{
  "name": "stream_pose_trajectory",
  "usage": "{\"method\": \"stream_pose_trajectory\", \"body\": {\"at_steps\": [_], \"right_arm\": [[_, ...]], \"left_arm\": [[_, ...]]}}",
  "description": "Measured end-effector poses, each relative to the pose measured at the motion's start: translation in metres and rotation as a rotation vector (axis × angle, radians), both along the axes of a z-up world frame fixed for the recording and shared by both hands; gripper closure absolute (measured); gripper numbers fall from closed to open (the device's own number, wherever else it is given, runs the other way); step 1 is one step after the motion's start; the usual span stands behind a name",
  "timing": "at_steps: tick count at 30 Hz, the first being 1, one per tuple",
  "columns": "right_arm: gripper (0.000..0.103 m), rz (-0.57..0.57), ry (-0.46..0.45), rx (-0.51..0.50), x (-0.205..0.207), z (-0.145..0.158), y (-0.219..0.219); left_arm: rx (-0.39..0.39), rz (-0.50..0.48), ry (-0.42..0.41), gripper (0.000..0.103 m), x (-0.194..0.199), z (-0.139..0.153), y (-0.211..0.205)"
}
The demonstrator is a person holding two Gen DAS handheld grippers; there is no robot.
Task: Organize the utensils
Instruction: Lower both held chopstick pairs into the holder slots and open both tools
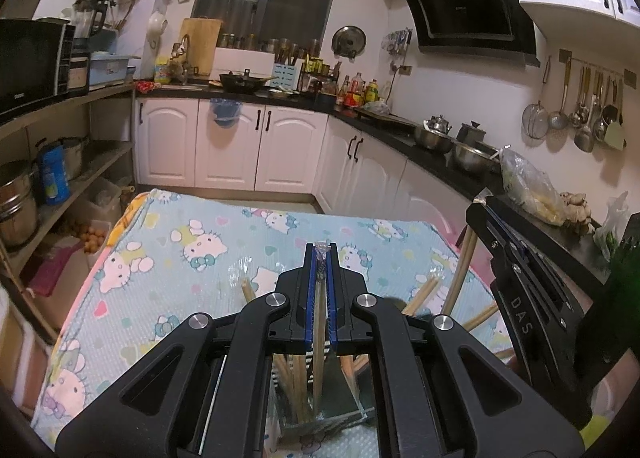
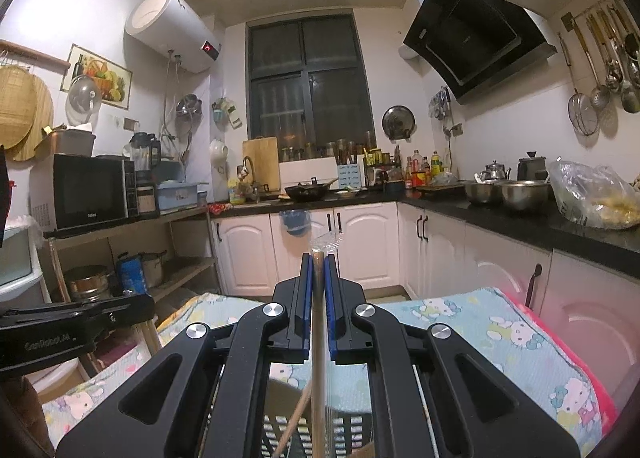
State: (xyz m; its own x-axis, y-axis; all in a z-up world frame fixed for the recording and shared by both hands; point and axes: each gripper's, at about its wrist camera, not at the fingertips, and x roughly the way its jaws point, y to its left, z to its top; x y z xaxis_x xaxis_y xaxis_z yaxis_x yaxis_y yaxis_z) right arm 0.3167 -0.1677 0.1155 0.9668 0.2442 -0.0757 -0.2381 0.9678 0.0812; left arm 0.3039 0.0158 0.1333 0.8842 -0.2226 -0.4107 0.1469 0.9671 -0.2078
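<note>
My left gripper (image 1: 320,249) is shut on a thin wooden chopstick (image 1: 319,310) whose top end sits in crinkled clear wrap. The stick hangs down into a clear utensil holder (image 1: 320,414) that holds several wooden chopsticks (image 1: 424,294). My right gripper (image 2: 319,257) is shut on another wooden chopstick (image 2: 319,338), also with clear wrap at its top, above the dark slotted holder (image 2: 352,430). In the left wrist view the right gripper (image 1: 480,204) stands close on the right with its chopstick (image 1: 464,266) slanting down. The left gripper (image 2: 72,322) shows at the left edge of the right wrist view.
The holder stands on a table under a light blue cartoon-cat cloth (image 1: 180,258). A black counter (image 1: 452,162) with steel bowls (image 1: 472,154) and a plastic bag (image 1: 528,186) runs along the right. Open shelves (image 1: 80,178) with a microwave (image 1: 32,58) stand on the left.
</note>
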Motion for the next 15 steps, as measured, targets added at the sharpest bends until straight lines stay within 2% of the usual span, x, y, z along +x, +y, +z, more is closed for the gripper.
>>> {"method": "stream_pose_trajectory", "body": {"at_steps": [15], "right_arm": [[0.096,0.04,0.066,-0.023,-0.022,-0.017,-0.008]], "left_arm": [[-0.002,-0.009,0.023,0.102,-0.009,-0.016,0.0]]}}
